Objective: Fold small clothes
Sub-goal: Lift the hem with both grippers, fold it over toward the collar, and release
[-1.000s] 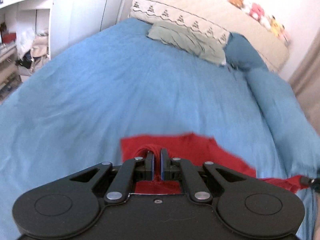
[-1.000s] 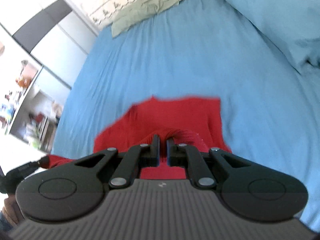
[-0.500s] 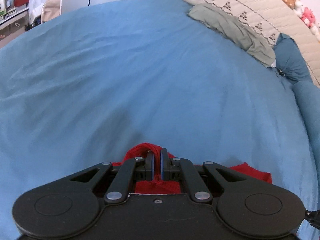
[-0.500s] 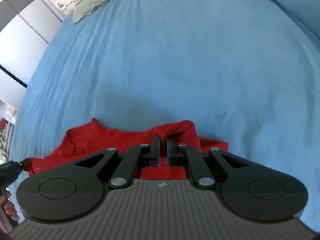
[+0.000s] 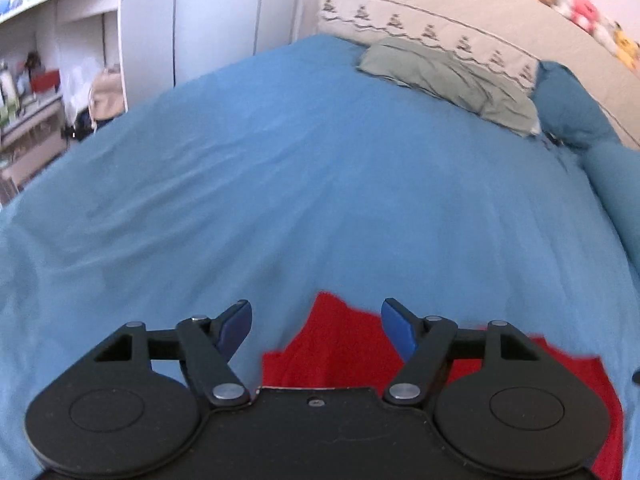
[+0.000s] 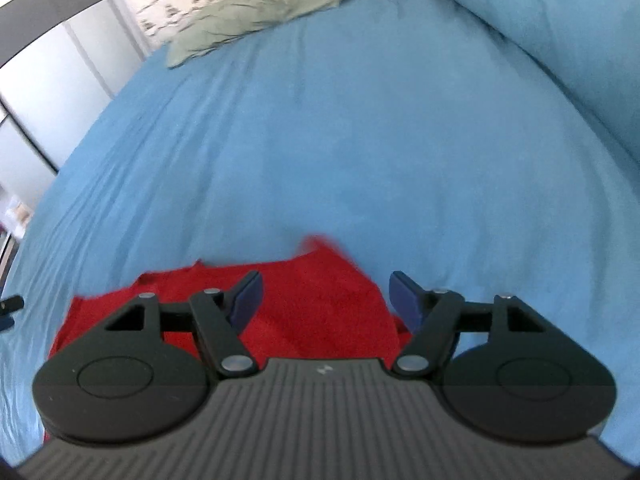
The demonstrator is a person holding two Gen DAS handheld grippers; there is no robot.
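Observation:
A small red garment (image 5: pixel 344 348) lies on the blue bed sheet (image 5: pixel 280 184), close under both grippers. My left gripper (image 5: pixel 316 320) is open and empty, its blue pads (image 5: pixel 398 330) spread over the garment's left end. In the right wrist view the red garment (image 6: pixel 320 304) lies flat below my right gripper (image 6: pixel 326 294), which is open and empty above the garment's right end. The near part of the garment is hidden by the gripper bodies.
A grey-green cloth (image 5: pixel 452 76) lies at the head of the bed by a beige embroidered headboard cover (image 5: pixel 440 16). A blue pillow (image 5: pixel 568 108) and rolled blue duvet (image 6: pixel 560 32) line the right side. White shelves and wardrobe (image 5: pixel 80 60) stand to the left.
Both grippers were shut on the red garment's edge and carried it over; now both have opened and let go, and the garment lies on the sheet.

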